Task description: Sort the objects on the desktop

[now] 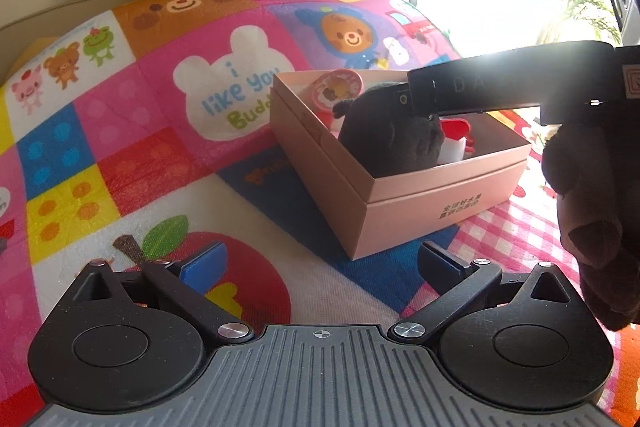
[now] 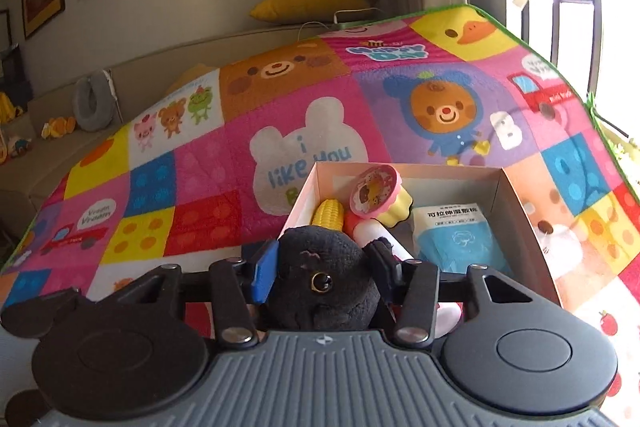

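Observation:
A pink open box (image 1: 440,187) stands on the patchwork play mat (image 1: 160,147). My right gripper (image 1: 416,103) reaches in over it from the right. In the right wrist view this gripper (image 2: 324,259) is shut on a black plush toy (image 2: 320,279), with its pads pressing on both sides. The toy (image 1: 380,143) sits low inside the box's near corner. My left gripper (image 1: 320,263) is open and holds nothing, a short way in front of the box. Inside the box (image 2: 520,203) lie a toy corn cob (image 2: 329,214), a pink round toy (image 2: 374,191) and a blue-white packet (image 2: 452,231).
A brown plush shape (image 1: 592,227) hangs under the right gripper's body; I cannot tell what it is. Bare mat spreads left of and behind the box. A yellow cushion (image 2: 312,3) lies on the sofa beyond the mat. A bright window lies to the right.

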